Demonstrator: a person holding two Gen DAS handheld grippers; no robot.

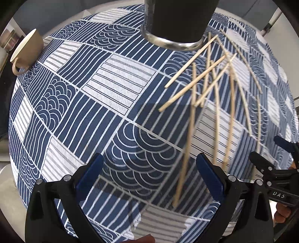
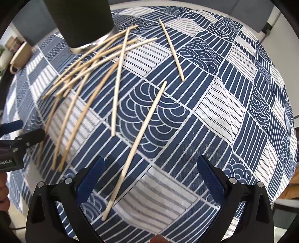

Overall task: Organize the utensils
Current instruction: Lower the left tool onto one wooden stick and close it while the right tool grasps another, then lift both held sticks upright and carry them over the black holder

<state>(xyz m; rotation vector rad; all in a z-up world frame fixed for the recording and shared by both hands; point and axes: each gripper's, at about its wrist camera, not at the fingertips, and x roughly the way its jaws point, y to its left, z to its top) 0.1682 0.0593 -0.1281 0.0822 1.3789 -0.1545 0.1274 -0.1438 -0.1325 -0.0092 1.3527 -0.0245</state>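
Nearest, the left gripper [image 1: 149, 173] and the right gripper [image 2: 150, 175] both hover with blue-padded fingers [image 2: 89, 179] spread wide and released above the blue-and-white patterned cloth [image 2: 214, 115] covering the counter; one pale wooden chopstick [image 2: 138, 138] lies slanted between the right fingers. Farther on, the loose pile of wooden chopsticks [image 1: 211, 82] crosses itself beside the tall dark cylindrical holder with a metal base [image 1: 177, 24]. Bare cloth opens to the right, while a beige ceramic cup [image 1: 26, 48] sits tipped at the far-left counter edge.

I see the bench [image 2: 214, 104] draped in a blue-and-white patterned cloth [image 1: 78, 104], grey wall [image 1: 61, 11] behind, daylight falling bright across it.
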